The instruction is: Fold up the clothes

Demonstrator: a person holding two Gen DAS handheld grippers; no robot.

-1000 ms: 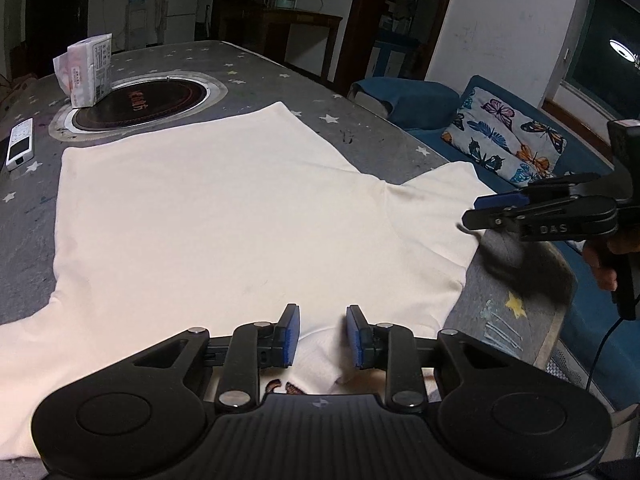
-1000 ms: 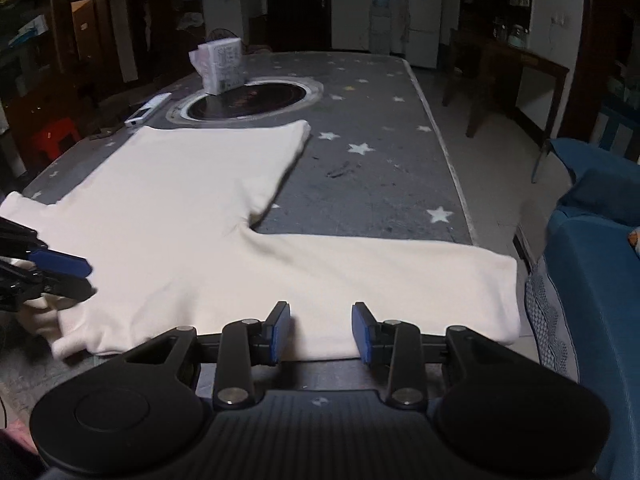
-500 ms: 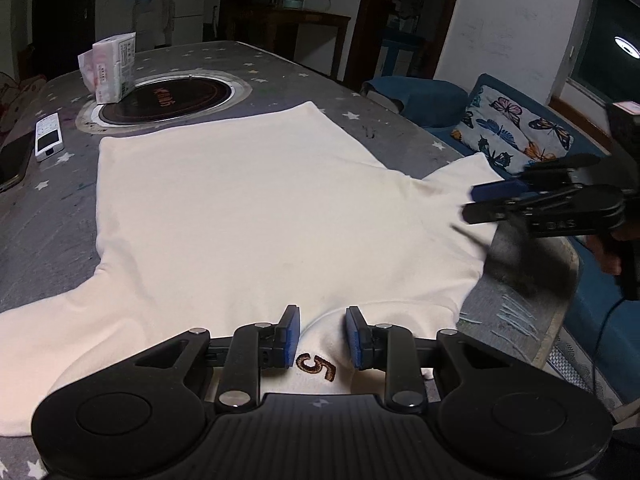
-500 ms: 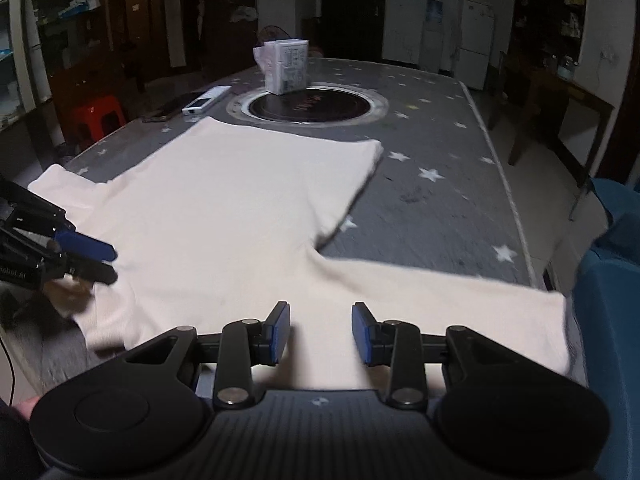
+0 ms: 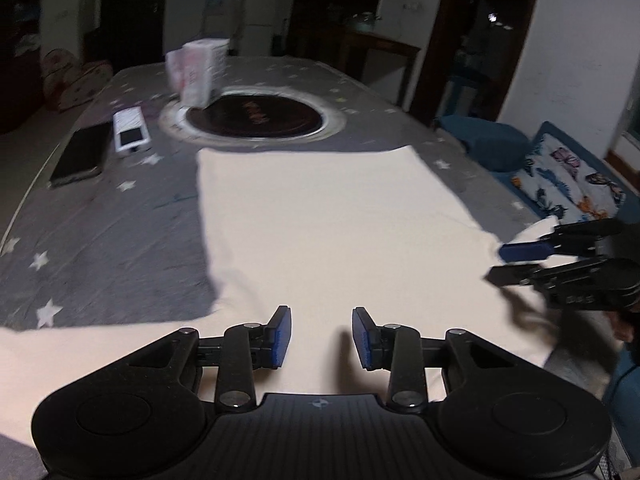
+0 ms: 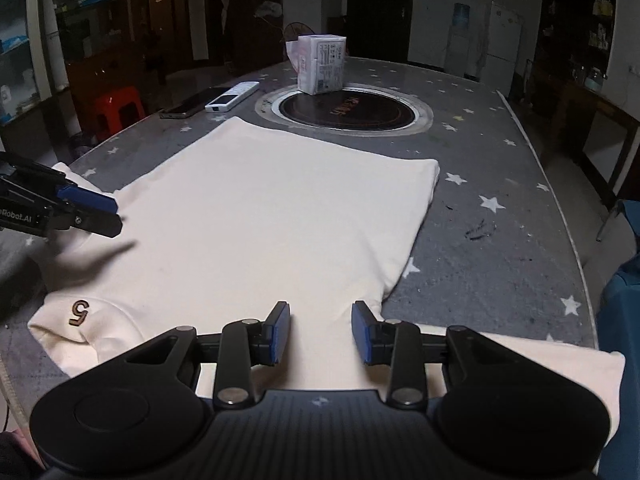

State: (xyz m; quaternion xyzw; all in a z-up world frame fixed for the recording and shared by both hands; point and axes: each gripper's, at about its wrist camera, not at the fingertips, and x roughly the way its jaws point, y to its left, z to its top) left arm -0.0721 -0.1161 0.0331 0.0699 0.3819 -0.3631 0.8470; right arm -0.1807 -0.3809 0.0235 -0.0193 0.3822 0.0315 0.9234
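Observation:
A cream T-shirt (image 5: 320, 220) lies spread flat on the grey starred table (image 5: 120, 240), with a brown "5" (image 6: 79, 312) at its collar. My left gripper (image 5: 322, 320) hovers over the shirt near its left shoulder. Its jaws are opening and only flat cloth shows below the gap. My right gripper (image 6: 320, 314) stands open over the shirt (image 6: 280, 208) by the right armpit, with the sleeve (image 6: 560, 360) running off to its right. Each gripper shows in the other's view: the right gripper (image 5: 504, 260) at the right edge, the left gripper (image 6: 108, 216) at the left edge.
Beyond the shirt's hem a round dark hotplate (image 6: 344, 108) is set into the table, with a white box (image 6: 322, 64) on its rim. A white remote (image 6: 232, 97) and a dark phone (image 6: 192, 104) lie to its left. A blue sofa with a butterfly cushion (image 5: 568, 176) stands past the right table edge.
The left gripper has slid from the collar toward the left shoulder and its jaws have widened. The right gripper has moved from the sleeve's lower edge toward the armpit. The shirt lies as before.

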